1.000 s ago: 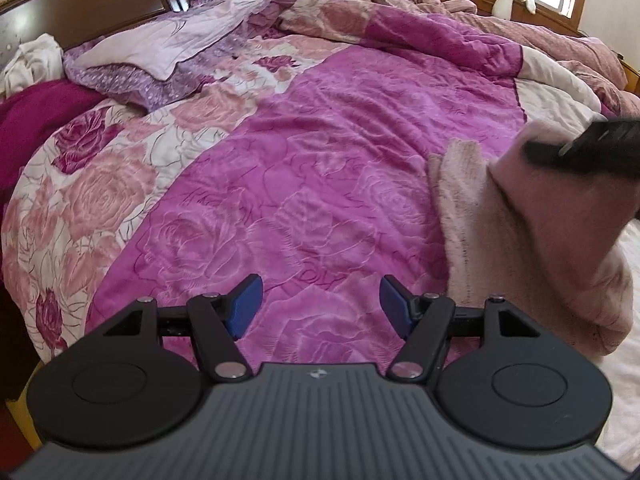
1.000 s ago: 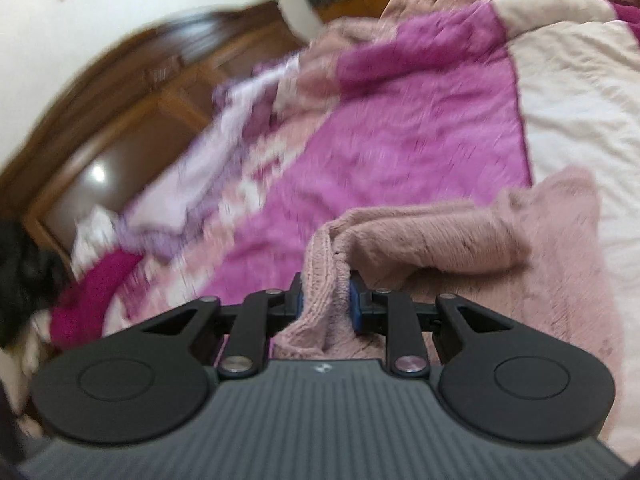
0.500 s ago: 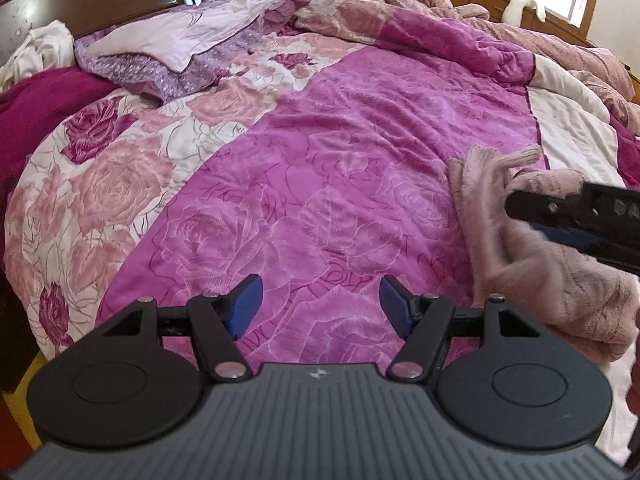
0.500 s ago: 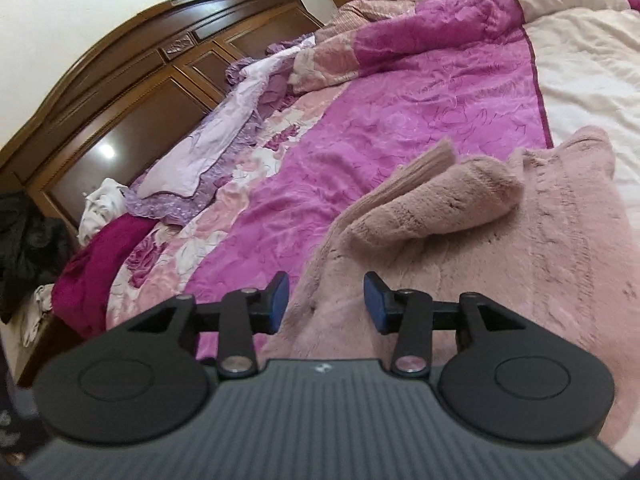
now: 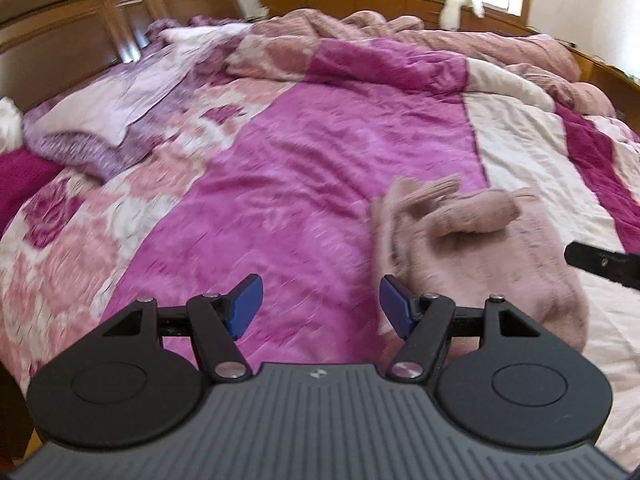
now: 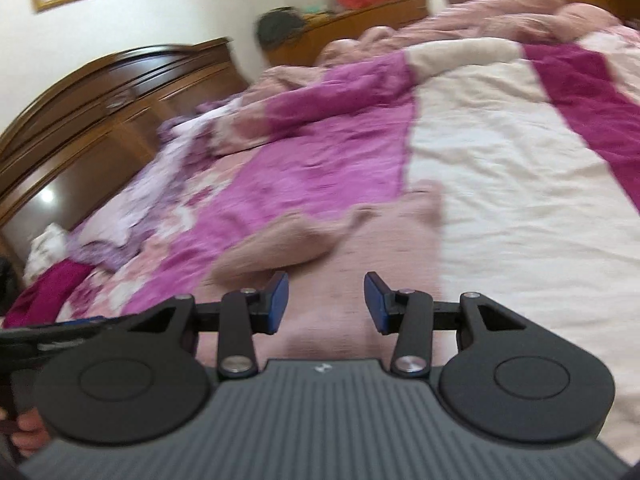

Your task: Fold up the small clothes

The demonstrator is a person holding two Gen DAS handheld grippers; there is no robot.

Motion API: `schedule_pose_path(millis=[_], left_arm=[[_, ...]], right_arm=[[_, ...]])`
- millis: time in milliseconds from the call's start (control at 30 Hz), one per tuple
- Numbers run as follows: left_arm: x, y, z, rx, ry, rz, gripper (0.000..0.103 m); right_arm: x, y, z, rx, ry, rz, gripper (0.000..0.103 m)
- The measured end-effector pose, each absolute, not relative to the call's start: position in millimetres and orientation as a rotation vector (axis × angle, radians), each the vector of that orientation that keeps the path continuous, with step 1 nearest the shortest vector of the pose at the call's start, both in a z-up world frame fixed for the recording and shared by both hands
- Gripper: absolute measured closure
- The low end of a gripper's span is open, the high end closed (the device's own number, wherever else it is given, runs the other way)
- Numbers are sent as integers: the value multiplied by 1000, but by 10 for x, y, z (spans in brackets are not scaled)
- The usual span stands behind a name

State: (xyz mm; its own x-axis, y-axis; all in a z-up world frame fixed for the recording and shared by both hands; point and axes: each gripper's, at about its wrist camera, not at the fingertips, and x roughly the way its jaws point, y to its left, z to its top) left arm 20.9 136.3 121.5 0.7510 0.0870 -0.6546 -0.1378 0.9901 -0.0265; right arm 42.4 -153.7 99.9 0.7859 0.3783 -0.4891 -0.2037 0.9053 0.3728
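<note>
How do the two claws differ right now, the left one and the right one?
The left claw hangs over the bare magenta quilt, with the pink sweater just beyond its right finger; the right claw sits directly above that sweater. The left claw's fingers are spread wider apart than the right's. Both are open, empty, and have blue pads on black fingers.

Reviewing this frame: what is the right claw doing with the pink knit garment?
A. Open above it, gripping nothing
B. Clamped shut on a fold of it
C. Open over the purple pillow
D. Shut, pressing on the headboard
A: in the right wrist view the right claw has its blue pads spread apart with only the pink knit garment lying beneath, nothing pinched between them.
</note>
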Motion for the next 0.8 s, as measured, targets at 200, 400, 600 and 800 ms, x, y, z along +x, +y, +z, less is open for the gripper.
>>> schedule_pose_path(millis=[200,400,600,800], left_arm=[[494,994,1311,10,691,12,31],[852,622,1201,145,693,-90,31],[1197,373,941,295,707,-162,31],[1395,338,742,308,670,-223,31]], right_arm=[[474,-1765,860,352,604,259,57],[518,-1825,748,373,622,243,57],[536,-1853,673,379,630,254,52],[580,-1895,589,407,633,246,52]])
